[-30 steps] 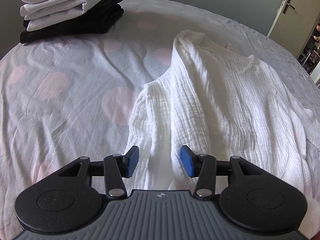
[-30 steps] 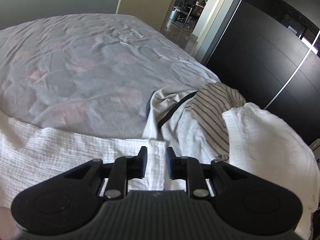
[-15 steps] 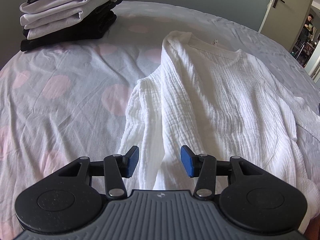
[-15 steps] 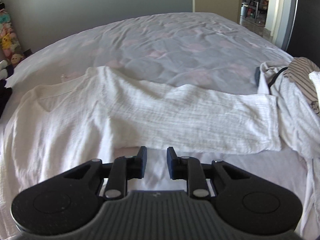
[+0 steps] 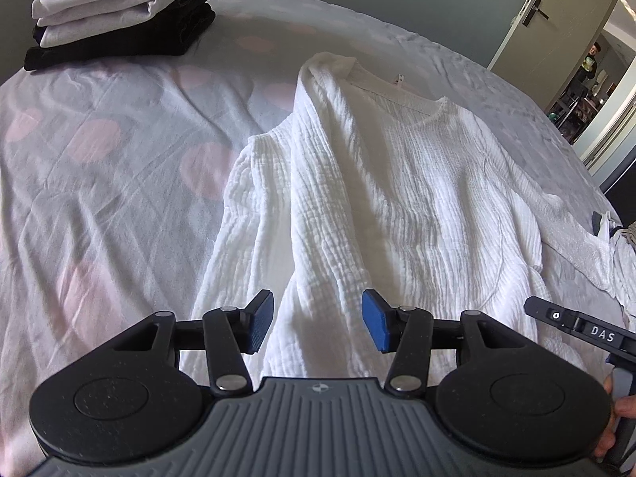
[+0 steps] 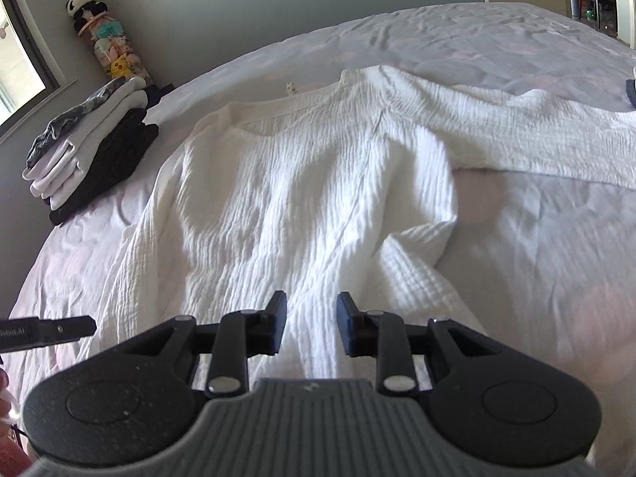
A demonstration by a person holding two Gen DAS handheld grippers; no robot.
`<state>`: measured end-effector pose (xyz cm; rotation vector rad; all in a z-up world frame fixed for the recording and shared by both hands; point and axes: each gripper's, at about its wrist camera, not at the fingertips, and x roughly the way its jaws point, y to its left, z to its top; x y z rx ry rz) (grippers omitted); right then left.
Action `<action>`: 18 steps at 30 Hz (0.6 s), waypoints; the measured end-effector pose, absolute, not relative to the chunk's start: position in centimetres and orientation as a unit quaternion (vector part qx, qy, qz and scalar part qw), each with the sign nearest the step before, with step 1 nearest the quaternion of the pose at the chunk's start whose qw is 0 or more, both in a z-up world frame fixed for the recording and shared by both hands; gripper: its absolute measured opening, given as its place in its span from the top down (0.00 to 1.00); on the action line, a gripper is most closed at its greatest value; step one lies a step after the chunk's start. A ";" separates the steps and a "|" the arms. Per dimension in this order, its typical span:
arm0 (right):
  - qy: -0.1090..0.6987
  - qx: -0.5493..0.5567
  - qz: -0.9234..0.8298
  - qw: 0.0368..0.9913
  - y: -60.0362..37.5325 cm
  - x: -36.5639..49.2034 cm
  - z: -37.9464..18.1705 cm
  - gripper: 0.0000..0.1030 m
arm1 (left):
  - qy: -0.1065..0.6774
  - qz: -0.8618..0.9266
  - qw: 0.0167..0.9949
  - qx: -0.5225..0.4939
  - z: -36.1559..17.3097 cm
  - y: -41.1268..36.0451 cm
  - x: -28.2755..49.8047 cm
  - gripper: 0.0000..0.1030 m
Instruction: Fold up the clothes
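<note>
Two handheld grippers angle down over a bed (image 5: 119, 198) where a white crinkled shirt (image 5: 397, 198) lies front up, neckline toward the far wall. The left gripper (image 5: 318, 320) hovers over the shirt's lower part, its blue pads apart and widening, clamping nothing. The right gripper (image 6: 311, 324) hangs above the hem beside it, its jaws narrowly apart and opening, with only cloth below them. The garment's left sleeve is folded in over the body; the other sleeve stretches out flat across the spotted sheet. A stack of folded clothes (image 6: 91, 151), white on black, sits at the bed's far corner, well apart from the shirt.
</note>
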<state>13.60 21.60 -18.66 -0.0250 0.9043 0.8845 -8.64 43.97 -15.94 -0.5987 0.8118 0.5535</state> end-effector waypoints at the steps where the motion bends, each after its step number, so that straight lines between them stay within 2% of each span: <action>1: 0.421 -0.011 0.413 0.807 21.6 13.7 -18.7 0.70 | 0.383 0.255 0.841 -0.284 -15.9 43.8 -8.6 0.44; 3: 0.423 0.000 0.413 0.807 21.6 14.1 -18.8 0.67 | 0.384 0.239 0.847 -0.278 -15.7 43.2 -8.3 0.43; 8: 0.444 0.021 0.407 0.798 21.6 14.8 -19.9 0.66 | 0.405 0.181 0.866 -0.232 -16.0 40.5 -6.6 0.41; 13: 0.445 0.019 0.407 0.798 21.7 14.8 -19.9 0.66 | 0.458 0.124 0.860 -0.189 -17.6 37.9 -4.5 0.41; 18: 0.443 -0.002 0.409 0.798 22.0 14.4 -20.0 0.63 | 0.512 0.143 0.830 -0.168 -20.1 37.4 -3.1 0.43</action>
